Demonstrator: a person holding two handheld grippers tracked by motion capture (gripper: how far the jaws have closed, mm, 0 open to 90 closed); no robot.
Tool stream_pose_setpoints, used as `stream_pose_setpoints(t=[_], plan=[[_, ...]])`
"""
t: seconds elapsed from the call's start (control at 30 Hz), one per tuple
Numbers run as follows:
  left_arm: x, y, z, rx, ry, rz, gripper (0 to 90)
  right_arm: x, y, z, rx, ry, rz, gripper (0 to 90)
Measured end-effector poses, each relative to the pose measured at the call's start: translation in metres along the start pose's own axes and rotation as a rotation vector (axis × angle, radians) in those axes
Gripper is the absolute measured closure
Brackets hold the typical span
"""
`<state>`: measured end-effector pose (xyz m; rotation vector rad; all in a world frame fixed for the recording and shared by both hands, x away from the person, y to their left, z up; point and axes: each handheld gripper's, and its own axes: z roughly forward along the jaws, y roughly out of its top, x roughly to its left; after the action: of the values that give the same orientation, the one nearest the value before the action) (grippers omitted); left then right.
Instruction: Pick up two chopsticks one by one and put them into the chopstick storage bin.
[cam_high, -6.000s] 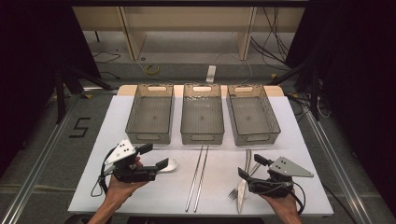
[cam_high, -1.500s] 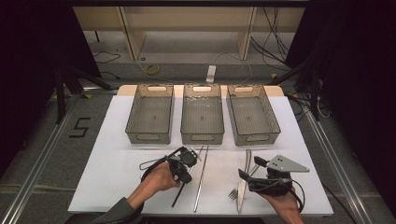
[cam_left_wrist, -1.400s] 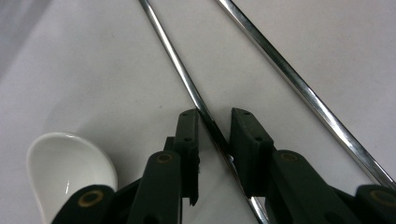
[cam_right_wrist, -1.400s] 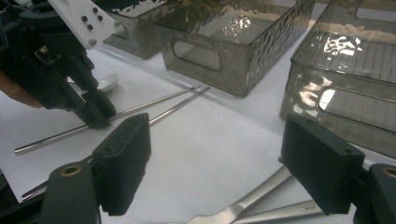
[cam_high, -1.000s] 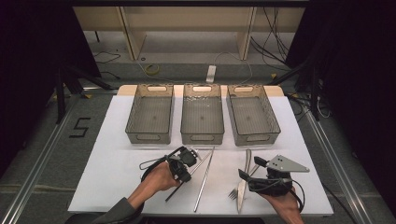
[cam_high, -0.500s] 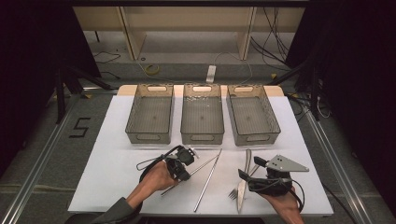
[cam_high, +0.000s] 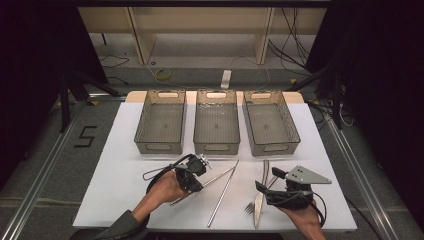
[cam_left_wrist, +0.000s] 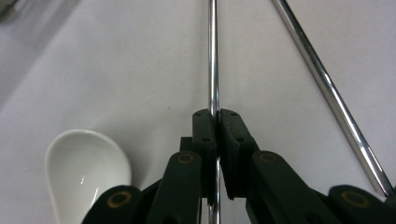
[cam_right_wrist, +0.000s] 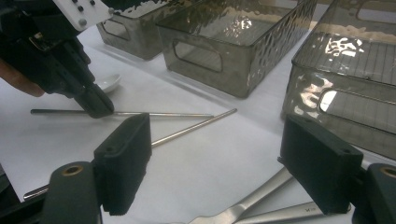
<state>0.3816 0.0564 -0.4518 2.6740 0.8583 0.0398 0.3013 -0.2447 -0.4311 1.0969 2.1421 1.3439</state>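
we see a black left claw (cam_left_wrist: 215, 122) on a shiny silver chopstick (cam_left_wrist: 213, 56), a glossy white spoon (cam_left_wrist: 86, 170), a white bench (cam_high: 120, 150), and smoky grey see-through bins (cam_high: 217, 122) with a fine grid pattern.

Showing polished, mirror-bright metal chopstick (cam_left_wrist: 213, 56), glossy white ceramic-looking spoon (cam_left_wrist: 86, 168), matt black rubbery pads (cam_left_wrist: 233, 140), smoky translucent dimpled plastic bins (cam_right_wrist: 243, 42), matt white worktop (cam_high: 125, 175).
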Motion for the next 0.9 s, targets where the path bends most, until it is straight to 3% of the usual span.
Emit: stream_pose_setpoints(t=[0.23,0.43,0.9], plan=[[0.005,-0.002,-0.016,-0.047,-0.001,0.003,84.9,0.0,0.0,0.0,-0.002,0.0,0.0,25.8],[0.01,-0.003,-0.04,-0.136,-0.02,-0.017,84.9,0.0,0.0,-0.001,-0.003,0.0,-0.001,25.8],[0.044,-0.008,-0.083,-0.285,0.01,-0.08,84.8,-0.001,0.0,-0.001,-0.005,0.001,0.004,25.6]])
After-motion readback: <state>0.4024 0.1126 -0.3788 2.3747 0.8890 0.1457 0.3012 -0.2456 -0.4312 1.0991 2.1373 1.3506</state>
